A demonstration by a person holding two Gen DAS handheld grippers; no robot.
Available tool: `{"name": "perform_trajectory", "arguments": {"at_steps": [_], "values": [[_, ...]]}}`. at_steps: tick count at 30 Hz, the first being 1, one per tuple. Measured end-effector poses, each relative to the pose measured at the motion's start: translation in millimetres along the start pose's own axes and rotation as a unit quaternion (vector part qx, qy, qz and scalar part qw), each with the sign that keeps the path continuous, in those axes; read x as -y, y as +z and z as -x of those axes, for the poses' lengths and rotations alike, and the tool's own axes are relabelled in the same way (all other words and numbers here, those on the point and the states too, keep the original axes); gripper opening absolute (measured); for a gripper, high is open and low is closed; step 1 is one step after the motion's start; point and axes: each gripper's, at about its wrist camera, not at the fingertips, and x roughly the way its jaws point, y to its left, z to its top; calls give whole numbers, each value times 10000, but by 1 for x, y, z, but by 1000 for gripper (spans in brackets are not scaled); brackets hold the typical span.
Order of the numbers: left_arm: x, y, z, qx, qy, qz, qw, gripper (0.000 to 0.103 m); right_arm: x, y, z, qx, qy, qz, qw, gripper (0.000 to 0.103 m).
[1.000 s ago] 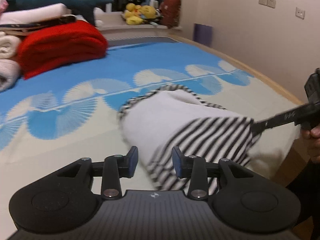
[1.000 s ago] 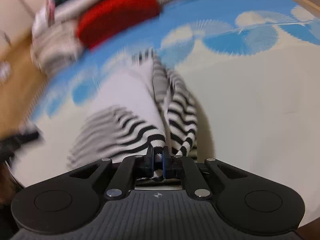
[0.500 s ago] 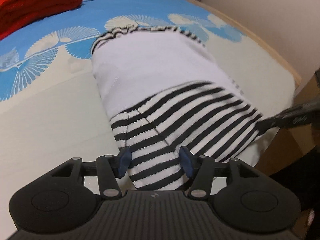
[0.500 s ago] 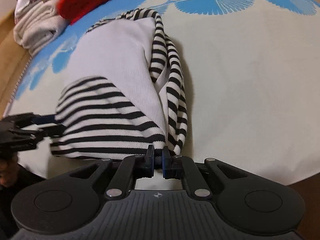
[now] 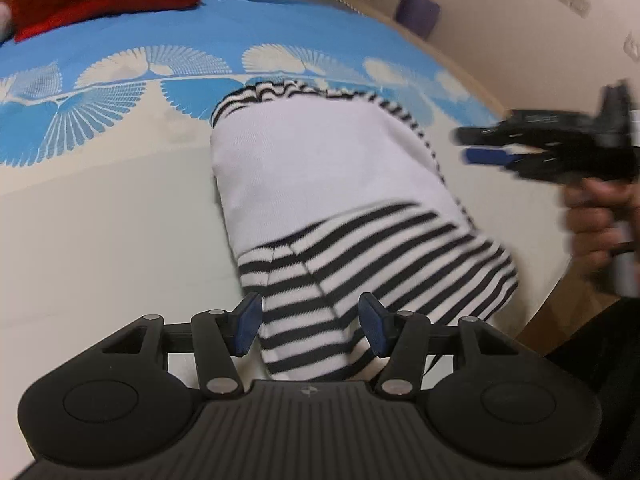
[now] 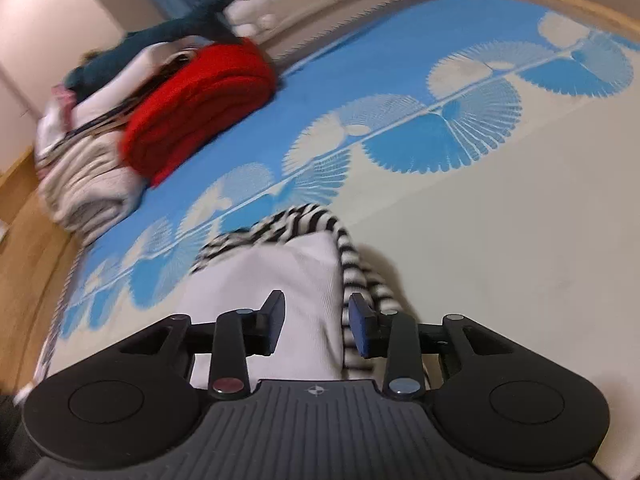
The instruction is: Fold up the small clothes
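The folded striped garment [image 5: 332, 196] lies on the bed [image 5: 100, 240] just ahead of the left gripper [image 5: 310, 328], whose jaws gape wide. The right gripper [image 6: 316, 326], also wide apart, hovers over it. Beyond: blue fan-patterned sheet [image 6: 400, 80], red blanket [image 6: 196, 108], beige wall [image 5: 500, 8].

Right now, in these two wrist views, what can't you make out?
- Striped garment: its near hem is hidden behind the left gripper body in the left wrist view.
- Right gripper: motion-blurred there.
- Clothes pile beside the red blanket: blurred in the right wrist view, items indistinct.
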Motion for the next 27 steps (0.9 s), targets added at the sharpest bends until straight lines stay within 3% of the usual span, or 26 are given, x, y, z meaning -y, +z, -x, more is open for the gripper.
{"name": "perform_trajectory", "arguments": {"at_steps": [7, 9, 12, 14, 16, 18, 20, 24, 27], "values": [[2, 1, -8, -92, 40, 20, 9999, 59, 0, 12, -77, -527, -283, -233, 9979, 41], [4, 2, -10, -100, -6, -62, 9999, 59, 4, 15, -80, -508, -68, -508, 9974, 5], [6, -1, -21, -347, 83, -193, 9992, 61, 0, 25, -55, 247, 190, -528, 9981, 4], [8, -5, -28, -492, 39, -237, 9985, 61, 1, 27, -49, 501, 76, -443, 9977, 4], [13, -7, -29, -505, 88, -481, 9975, 61, 8, 22, -71, 81, -676, -292, 9972, 4], [15, -9, -29, -526, 141, -593, 9968, 61, 12, 13, -90, -326, -1071, -166, 9936, 4], [10, -9, -27, -552, 98, -441, 9975, 61, 5, 11, -91, -319, -1091, 6, 9935, 7], [1, -3, -16, -405, -43, -102, 9991, 60, -15, 8, -50, 258, -1243, 519, 9906, 30], [2, 0, -4, -185, -182, -15, 9997, 60, -23, -1, -20, 353, -736, 842, 9931, 34]]}}
